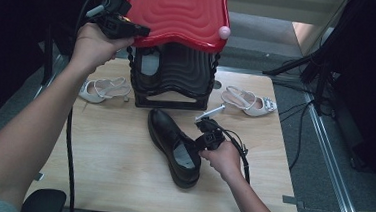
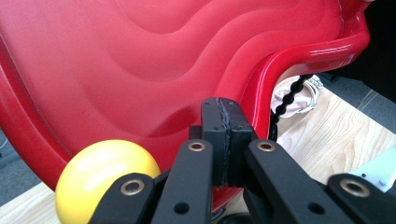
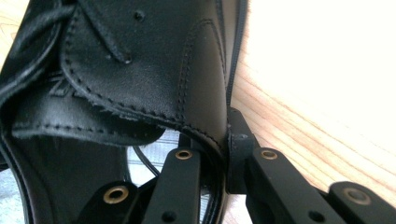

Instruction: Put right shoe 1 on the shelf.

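Right claw (image 3: pixel 224 154) clamped on side wall of black leather shoe (image 1: pixel 173 145), shoe lying mid-worktop (image 1: pixel 117 161) before black rack (image 1: pixel 173 80). Left claw (image 2: pixel 226 140) pinched together on rim of raised red lid (image 2: pixel 187 60). Shoe likely moderately heavy, sole stiff, collar soft, smooth leather may slip; collar grip looks sound.

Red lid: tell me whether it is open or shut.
Open. The red lid is tipped up above the black box, whose inside shows beneath it; the left gripper holds the lid's edge, jaws closed.
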The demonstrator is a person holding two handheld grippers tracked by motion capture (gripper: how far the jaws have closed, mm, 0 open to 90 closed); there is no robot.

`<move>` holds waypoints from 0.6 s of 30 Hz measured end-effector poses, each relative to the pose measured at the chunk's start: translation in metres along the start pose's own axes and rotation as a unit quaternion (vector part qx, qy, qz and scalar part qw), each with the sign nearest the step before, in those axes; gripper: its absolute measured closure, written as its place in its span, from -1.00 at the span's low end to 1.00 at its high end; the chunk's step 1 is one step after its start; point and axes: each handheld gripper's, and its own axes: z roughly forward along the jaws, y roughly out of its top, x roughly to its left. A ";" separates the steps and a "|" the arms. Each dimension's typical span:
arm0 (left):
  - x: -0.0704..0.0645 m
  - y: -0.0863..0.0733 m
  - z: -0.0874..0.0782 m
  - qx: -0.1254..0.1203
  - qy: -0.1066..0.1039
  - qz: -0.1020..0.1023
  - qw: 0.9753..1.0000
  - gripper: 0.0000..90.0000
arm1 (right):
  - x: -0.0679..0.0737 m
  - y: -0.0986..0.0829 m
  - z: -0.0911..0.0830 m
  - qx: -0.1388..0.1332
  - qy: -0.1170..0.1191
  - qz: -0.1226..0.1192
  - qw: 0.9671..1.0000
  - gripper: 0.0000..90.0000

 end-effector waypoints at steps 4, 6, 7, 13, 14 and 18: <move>0.000 0.000 0.000 0.001 0.000 0.000 1.000 1.00 | 0.000 0.002 -0.001 0.002 0.012 0.004 1.000 0.93; 0.000 0.000 0.000 0.001 0.000 -0.001 1.000 1.00 | -0.002 0.002 -0.004 -0.004 0.023 0.006 1.000 0.94; 0.000 0.000 0.000 0.001 0.000 -0.002 1.000 1.00 | -0.002 0.002 -0.007 -0.011 0.027 0.010 1.000 0.94; -0.001 0.001 0.000 0.006 0.004 -0.001 1.000 1.00 | -0.002 -0.002 -0.032 -0.035 0.031 0.012 0.999 0.94; -0.001 0.001 0.000 0.008 0.005 0.000 1.000 1.00 | -0.003 -0.002 -0.037 -0.042 0.030 0.016 0.999 0.94; -0.002 0.002 0.000 0.011 0.009 0.003 1.000 1.00 | -0.005 -0.005 -0.059 -0.053 0.028 0.025 0.998 0.94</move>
